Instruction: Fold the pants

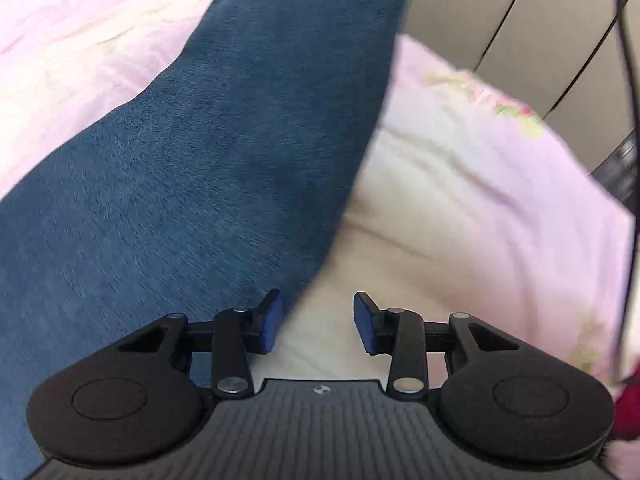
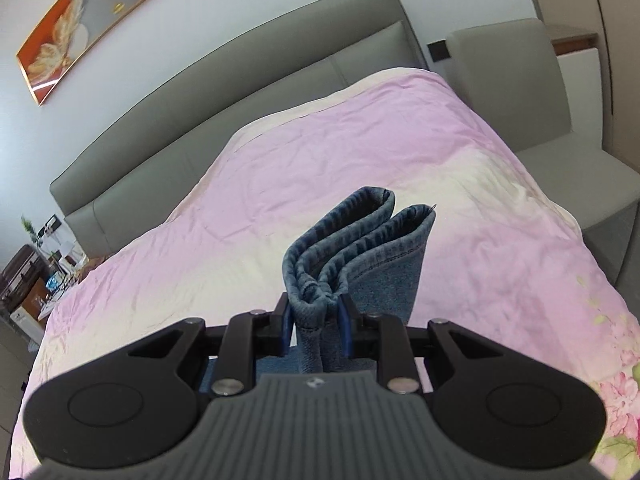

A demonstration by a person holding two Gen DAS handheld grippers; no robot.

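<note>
Blue denim pants [image 1: 192, 152] stretch diagonally across the pink bedcover [image 1: 480, 184] in the left wrist view, a bit blurred. My left gripper [image 1: 318, 300] hovers over their right edge, jaws apart, with only cream bedcover showing in the gap; its left pad [image 1: 270, 320] sits just above the denim edge. In the right wrist view my right gripper [image 2: 314, 316] is shut on the bunched leg hems of the pants [image 2: 360, 236], lifted above the bedcover [image 2: 320, 140]. The stacked cuffs stick up past the fingertips, and the rest of the cloth hangs below, out of sight.
A grey padded headboard [image 2: 240, 80] runs behind the bed, with a framed picture [image 2: 80, 28] on the wall above. A grey upholstered seat [image 2: 520, 92] stands at the bed's right side. A cluttered stand [image 2: 44, 264] sits far left. Grey panels [image 1: 500, 20] and a black cable [image 1: 628, 40] border the bed.
</note>
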